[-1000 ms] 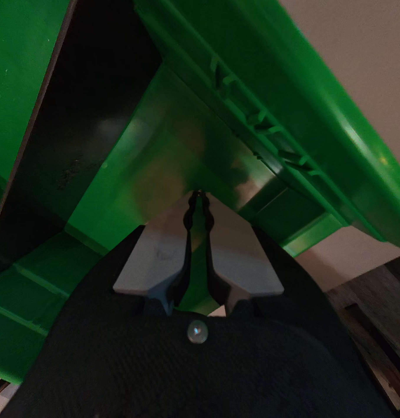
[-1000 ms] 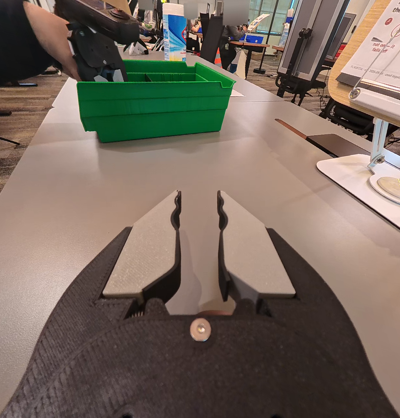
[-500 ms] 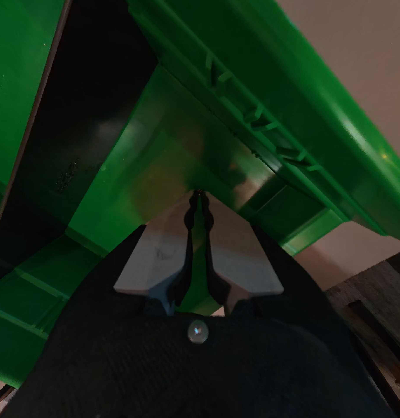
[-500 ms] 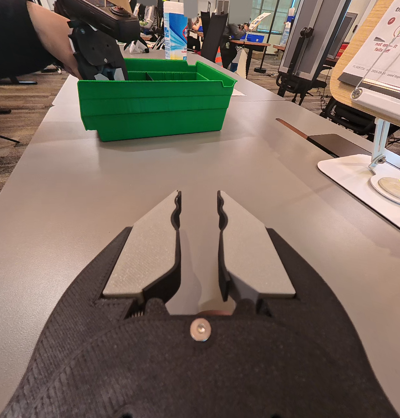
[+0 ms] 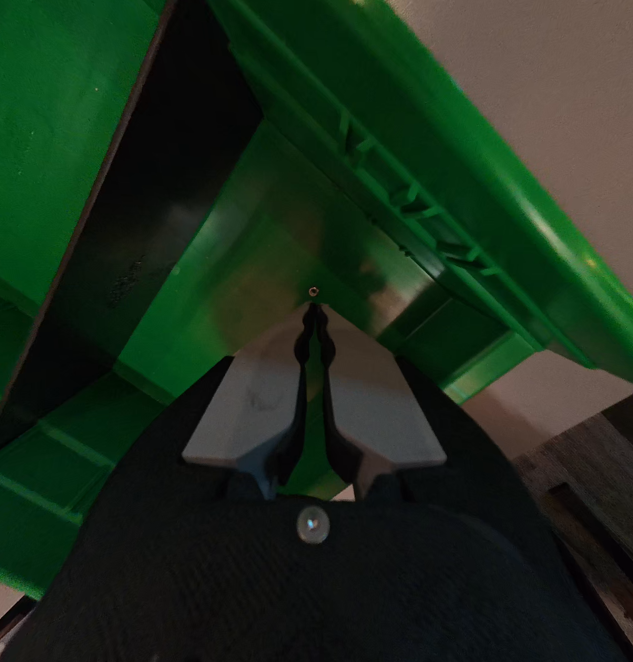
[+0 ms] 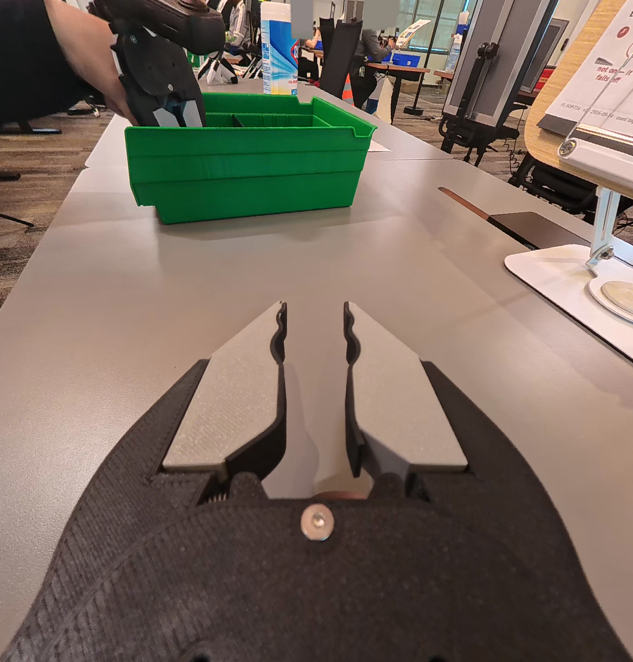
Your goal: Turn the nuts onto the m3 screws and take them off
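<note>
Fingers of the left gripper (image 5: 313, 305) sit pressed together inside the green bin (image 6: 247, 172) at the worktop's far end, tips just short of a tiny nut (image 5: 312, 292) on the bin floor, seemingly lining up to pick it. Right gripper (image 6: 315, 308) waits low over the table (image 6: 164, 304), fingers apart and empty; no screws are visible.

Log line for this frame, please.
left gripper: shut, in green bin, tips just short of small nut | right gripper: open, empty, over table
</note>
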The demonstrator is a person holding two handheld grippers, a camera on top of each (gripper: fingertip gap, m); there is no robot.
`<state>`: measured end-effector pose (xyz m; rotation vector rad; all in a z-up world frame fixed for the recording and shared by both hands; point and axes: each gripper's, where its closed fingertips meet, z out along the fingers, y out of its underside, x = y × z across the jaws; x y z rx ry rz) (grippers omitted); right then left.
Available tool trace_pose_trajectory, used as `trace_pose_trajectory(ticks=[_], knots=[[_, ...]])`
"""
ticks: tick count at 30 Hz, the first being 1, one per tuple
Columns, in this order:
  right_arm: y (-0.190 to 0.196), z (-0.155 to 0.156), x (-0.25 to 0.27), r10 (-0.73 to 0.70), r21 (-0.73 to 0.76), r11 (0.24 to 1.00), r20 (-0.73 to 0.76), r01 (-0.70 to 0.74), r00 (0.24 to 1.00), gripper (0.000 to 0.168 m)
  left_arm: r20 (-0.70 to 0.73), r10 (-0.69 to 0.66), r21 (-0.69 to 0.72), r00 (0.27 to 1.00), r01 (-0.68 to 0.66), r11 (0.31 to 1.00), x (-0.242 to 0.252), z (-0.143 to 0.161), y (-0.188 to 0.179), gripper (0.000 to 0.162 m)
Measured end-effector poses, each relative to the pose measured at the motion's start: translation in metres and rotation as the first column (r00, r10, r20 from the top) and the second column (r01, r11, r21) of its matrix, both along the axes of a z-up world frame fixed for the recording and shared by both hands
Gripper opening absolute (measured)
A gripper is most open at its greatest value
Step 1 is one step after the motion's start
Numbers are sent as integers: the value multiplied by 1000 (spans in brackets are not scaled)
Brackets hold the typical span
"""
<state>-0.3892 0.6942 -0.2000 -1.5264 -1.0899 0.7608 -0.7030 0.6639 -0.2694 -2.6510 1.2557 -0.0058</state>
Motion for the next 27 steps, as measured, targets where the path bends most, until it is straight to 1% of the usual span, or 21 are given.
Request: trace_pose_trajectory(ticks=[3,7,9,27], knots=[[0,0,0,1,0,1000,0,-1,1000,29,-27,0,3,1000,0,1000,-4,0,1,0],[0,0,0,1,0,1000,0,-1,1000,29,9,2,1,1000,-2,1000,0,2,1,0],[0,0,0,1,0,1000,0,-1,1000,29,28,7,-11,1000,-7,1000,2,1,1,4],[0,0,0,2,-1,1000,0,-2,1000,29,-6,-3,-27,1000,3,1000,3,-7,6,4]])
